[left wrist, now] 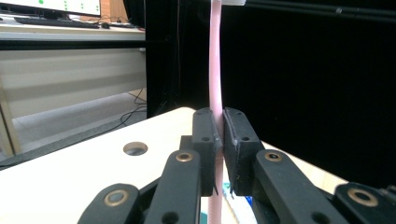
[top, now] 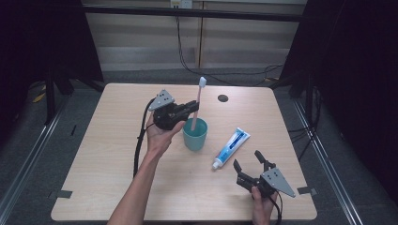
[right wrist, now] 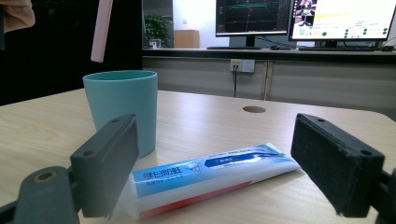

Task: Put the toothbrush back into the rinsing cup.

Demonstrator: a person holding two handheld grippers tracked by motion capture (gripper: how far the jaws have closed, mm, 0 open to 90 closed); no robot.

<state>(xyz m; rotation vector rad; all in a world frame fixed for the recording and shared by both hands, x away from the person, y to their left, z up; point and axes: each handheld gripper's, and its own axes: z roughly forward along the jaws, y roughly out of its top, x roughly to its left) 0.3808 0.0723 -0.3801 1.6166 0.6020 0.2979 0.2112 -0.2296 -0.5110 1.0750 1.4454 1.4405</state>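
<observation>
Holding the pink toothbrush (top: 196, 104) by its handle, my left gripper (top: 192, 106) is clamped tight on it just above the teal cup (top: 195, 133), bristle head up. From the right gripper view the handle's lower end hangs a little above the cup's rim and off toward its left side, not inside yet. That is my main worry: if I lower it from here without centring, the end could catch the rim and tip the cup, since it looks light and stands free on the worktop (top: 117, 159). The grip also sits low on a thin, smooth handle, so the brush may pivot between the pads.

Right of the cup lies the toothpaste tube (top: 231, 147), cap end pointing toward me. Further right again, my right gripper (top: 248, 162) waits with its jaws spread wide and nothing between them, aimed along the tube. If I close in carelessly there, one jaw could shove the tube sideways into the cup.
</observation>
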